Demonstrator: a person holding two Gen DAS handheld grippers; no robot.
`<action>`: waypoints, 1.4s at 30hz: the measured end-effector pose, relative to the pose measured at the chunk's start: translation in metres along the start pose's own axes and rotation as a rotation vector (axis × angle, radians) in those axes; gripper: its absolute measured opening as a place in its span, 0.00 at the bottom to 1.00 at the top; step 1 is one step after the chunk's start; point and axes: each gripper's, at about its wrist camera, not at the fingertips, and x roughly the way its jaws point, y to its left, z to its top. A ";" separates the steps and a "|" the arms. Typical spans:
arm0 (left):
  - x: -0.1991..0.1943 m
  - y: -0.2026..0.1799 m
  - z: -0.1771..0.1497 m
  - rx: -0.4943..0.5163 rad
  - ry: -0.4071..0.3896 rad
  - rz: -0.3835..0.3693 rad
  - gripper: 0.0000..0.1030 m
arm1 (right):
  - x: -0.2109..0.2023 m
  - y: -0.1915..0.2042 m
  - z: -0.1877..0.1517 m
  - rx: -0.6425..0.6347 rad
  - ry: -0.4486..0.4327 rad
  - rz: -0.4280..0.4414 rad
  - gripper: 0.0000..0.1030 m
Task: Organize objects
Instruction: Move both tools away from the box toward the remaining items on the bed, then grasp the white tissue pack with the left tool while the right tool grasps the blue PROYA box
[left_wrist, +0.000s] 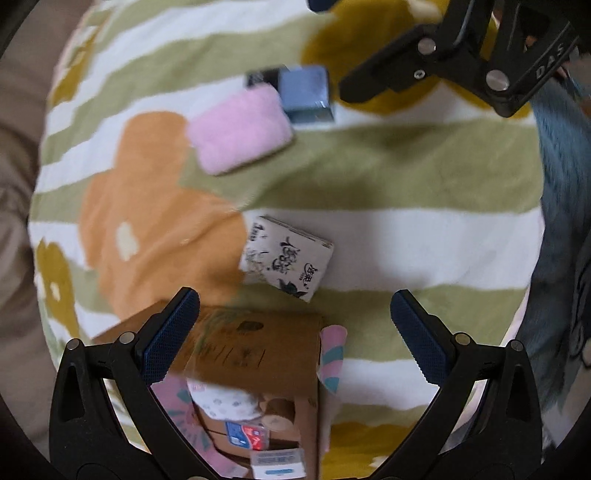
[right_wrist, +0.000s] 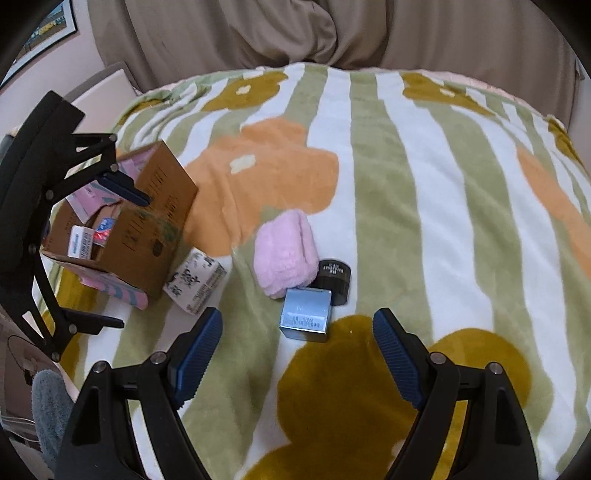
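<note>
Tissue pack print unreadable; left hand-held gripper, right hand-held gripper both agape, empty.

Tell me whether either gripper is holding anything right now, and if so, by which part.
Nothing is held. The left gripper is open above the cardboard box, and the right gripper is open near the blue box, touching neither.

Soft, even indoor light, no hard shadows or glare; only faint shading under the blue box on the blanket. Left wrist view is motion-smeared: pink towel and cardboard box blurred. Right wrist view sharper. Heavy fisheye bending, black vignette at corners.
</note>
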 end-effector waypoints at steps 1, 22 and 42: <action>0.007 0.001 0.003 0.016 0.014 -0.006 1.00 | 0.005 0.000 -0.001 -0.001 0.008 -0.002 0.78; 0.051 0.032 0.016 0.105 0.098 -0.085 0.92 | 0.060 0.000 -0.003 0.002 0.049 -0.064 0.74; 0.044 0.023 0.010 0.227 0.153 -0.109 0.59 | 0.068 -0.002 -0.002 0.000 0.066 -0.067 0.37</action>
